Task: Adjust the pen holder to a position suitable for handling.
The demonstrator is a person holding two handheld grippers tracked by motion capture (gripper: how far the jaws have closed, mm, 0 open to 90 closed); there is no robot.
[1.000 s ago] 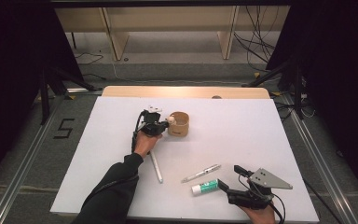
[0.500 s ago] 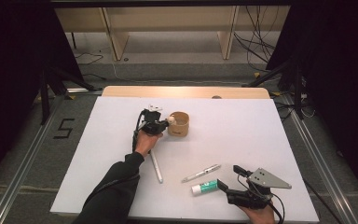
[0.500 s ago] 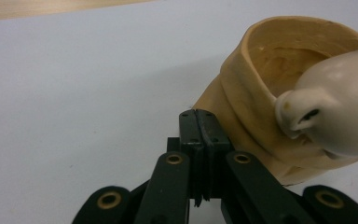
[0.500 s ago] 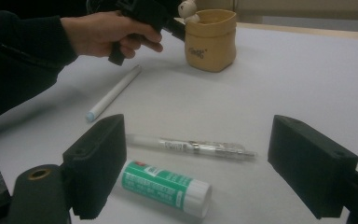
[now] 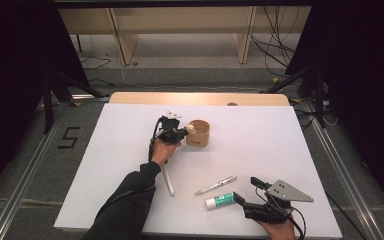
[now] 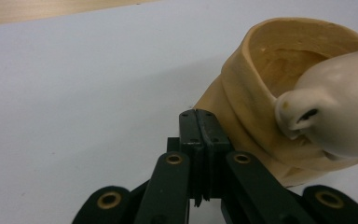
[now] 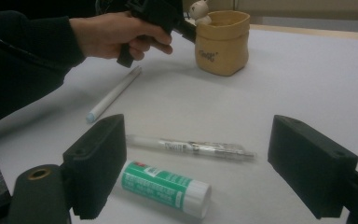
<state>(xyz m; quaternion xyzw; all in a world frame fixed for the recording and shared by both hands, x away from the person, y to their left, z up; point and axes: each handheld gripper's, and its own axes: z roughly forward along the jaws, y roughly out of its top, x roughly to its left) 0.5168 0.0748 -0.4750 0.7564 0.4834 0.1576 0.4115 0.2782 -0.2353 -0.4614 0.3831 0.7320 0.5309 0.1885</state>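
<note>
step: filling cup [image 5: 198, 133], frame centre | left gripper [image 5: 180, 133] jaws closed, empty, at cup rim | right gripper [image 5: 245, 202] jaws wide, empty, lower right | next: likely grab glue stick [image 5: 219, 201]

overhead view, two close views, shared cup [image 5: 198, 133]

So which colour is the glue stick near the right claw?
Green with a white cap, glue stick, best in the right gripper view.
</note>
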